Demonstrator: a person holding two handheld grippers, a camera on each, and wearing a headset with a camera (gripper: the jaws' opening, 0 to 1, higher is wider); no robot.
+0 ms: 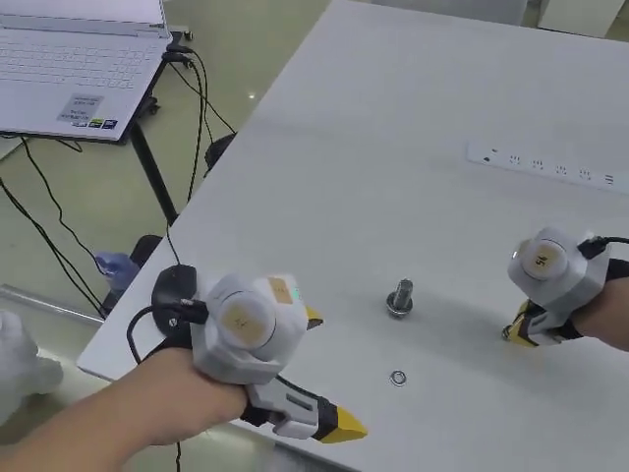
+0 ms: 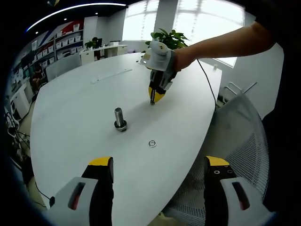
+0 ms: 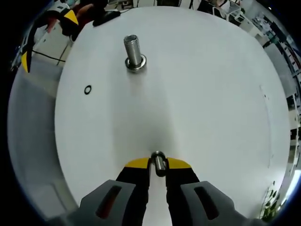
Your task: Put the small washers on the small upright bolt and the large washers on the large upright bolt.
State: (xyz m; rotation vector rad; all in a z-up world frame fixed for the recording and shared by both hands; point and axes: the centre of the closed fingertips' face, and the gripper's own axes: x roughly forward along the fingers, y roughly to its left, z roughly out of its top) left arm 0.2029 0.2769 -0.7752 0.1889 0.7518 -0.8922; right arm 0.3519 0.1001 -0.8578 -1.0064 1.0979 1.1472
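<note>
The large bolt [image 1: 400, 298] [image 2: 120, 118] [image 3: 134, 52] stands upright mid-table with a washer around its base. One small washer [image 1: 398, 378] [image 2: 152, 143] [image 3: 88, 89] lies flat on the white table [image 1: 393, 147], nearer the front edge. My right gripper [image 1: 521, 334] [image 2: 156, 94] [image 3: 158, 165] is shut on the small bolt [image 3: 158, 162] [image 2: 152, 100], which stands on the table at the right. My left gripper [image 1: 328, 371] [image 2: 158, 165] hovers open with nothing between its fingers near the table's front edge, left of the washer.
A white power strip [image 1: 545, 165] lies at the back right. Left of the table, a laptop [image 1: 79, 59] sits on a stand with cables [image 1: 201, 108] hanging beside it. A mesh chair [image 2: 235, 127] stands by the table's edge.
</note>
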